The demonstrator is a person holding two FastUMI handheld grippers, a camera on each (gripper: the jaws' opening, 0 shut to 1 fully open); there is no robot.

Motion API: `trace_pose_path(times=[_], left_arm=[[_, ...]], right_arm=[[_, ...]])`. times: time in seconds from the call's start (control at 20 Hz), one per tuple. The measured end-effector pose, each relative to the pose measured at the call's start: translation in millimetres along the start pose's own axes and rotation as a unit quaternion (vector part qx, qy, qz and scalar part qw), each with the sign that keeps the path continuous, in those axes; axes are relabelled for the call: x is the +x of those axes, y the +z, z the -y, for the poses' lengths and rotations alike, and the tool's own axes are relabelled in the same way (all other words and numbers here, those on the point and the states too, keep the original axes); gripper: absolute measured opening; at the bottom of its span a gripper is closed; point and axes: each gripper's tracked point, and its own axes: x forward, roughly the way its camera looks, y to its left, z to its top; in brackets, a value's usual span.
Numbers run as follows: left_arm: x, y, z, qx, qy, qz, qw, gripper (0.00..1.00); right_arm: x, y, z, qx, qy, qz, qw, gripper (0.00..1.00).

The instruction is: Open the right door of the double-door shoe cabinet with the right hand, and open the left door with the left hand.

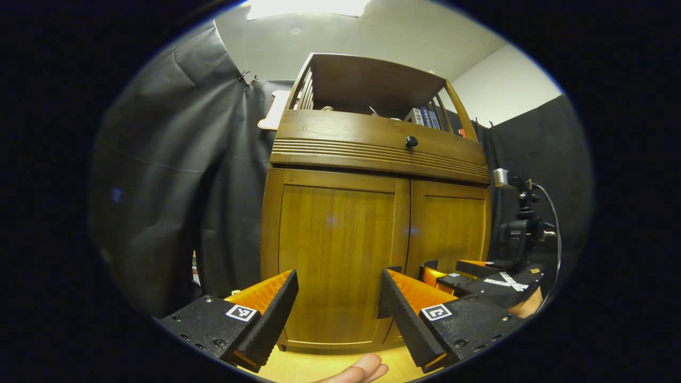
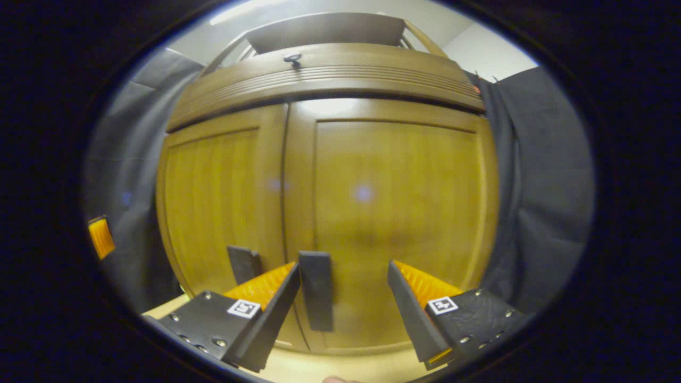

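Facing the brown wooden double-door shoe cabinet [image 2: 330,213], both doors closed, my right gripper [image 2: 343,298] and left gripper [image 1: 338,303] have jaws spread; missing the dark handle [image 2: 316,298] could slip.

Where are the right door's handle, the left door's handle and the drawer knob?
Right door's handle [image 2: 316,290]: right gripper view, middle of the dark upright bar.
Left door's handle [image 2: 245,264]: right gripper view, upper part of the bar above the gripper's finger.
Drawer knob [image 1: 412,141]: left gripper view, centre of the round knob.
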Motion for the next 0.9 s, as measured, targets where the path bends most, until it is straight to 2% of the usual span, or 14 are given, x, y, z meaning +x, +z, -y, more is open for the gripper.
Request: trace_pose_path(times=[0.05,0.15,0.25,0.3,0.4,0.9], left_arm=[[1.1,0.9,0.4,-0.002,-0.001,0.001,1.0,0.96],[1.8,1.4,2.6,-0.003,-0.004,0.002,1.0,0.94],[2.8,1.0,2.1,-0.004,-0.004,0.001,1.0,0.94],[1.9,0.4,3.3,-0.004,-0.005,0.001,1.0,0.96],[2.3,0.0,5.3,-0.006,-0.009,0.0,1.0,0.94],[5.1,-2.6,2.9,-0.001,-0.004,-0.002,1.0,0.94]], right_arm=[[5.6,-2.9,-0.2,-0.011,-0.006,0.0,1.0,0.98],[20.1,-17.8,-4.5,-0.037,-0.015,-0.02,0.999,0.97],[20.9,-35.0,-21.4,-0.013,0.018,-0.043,0.999,0.69],[20.1,-28.5,-19.8,0.003,0.021,-0.031,0.999,0.54],[24.9,-35.9,-17.1,0.005,0.027,-0.032,0.999,0.26],[-20.7,-24.5,-2.1,-0.002,0.076,-0.042,0.996,0.26]])
